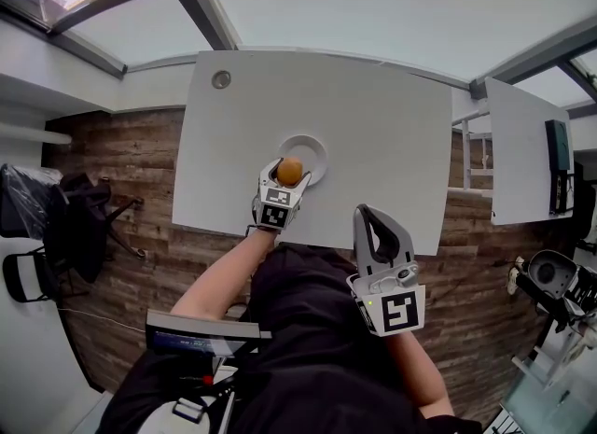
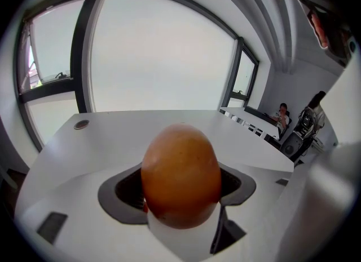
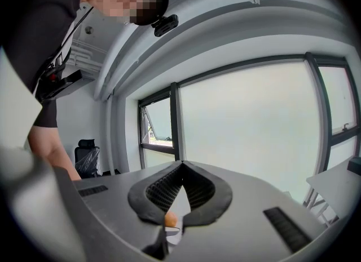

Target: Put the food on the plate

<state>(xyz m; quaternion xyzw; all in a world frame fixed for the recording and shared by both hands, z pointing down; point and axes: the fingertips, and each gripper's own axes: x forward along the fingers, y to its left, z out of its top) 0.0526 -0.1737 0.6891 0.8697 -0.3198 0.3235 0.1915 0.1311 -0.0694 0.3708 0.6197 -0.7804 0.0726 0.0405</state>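
An orange, egg-shaped piece of food (image 1: 290, 171) sits between the jaws of my left gripper (image 1: 289, 174), which is shut on it. It hangs over the near left edge of a small round white plate (image 1: 314, 148) on the white table (image 1: 373, 105). In the left gripper view the food (image 2: 180, 173) fills the middle between the dark pads (image 2: 121, 196). My right gripper (image 1: 363, 209) is held back near the table's front edge, off to the right of the plate, with its tips together and nothing in it. Through its jaws (image 3: 181, 165) a speck of the food (image 3: 169, 219) shows.
A round grommet (image 1: 221, 78) is set in the table's far left corner. A second white table (image 1: 522, 152) stands to the right, with a chair (image 1: 75, 217) on the left and wooden floor around. A person sits at a far table (image 2: 281, 114).
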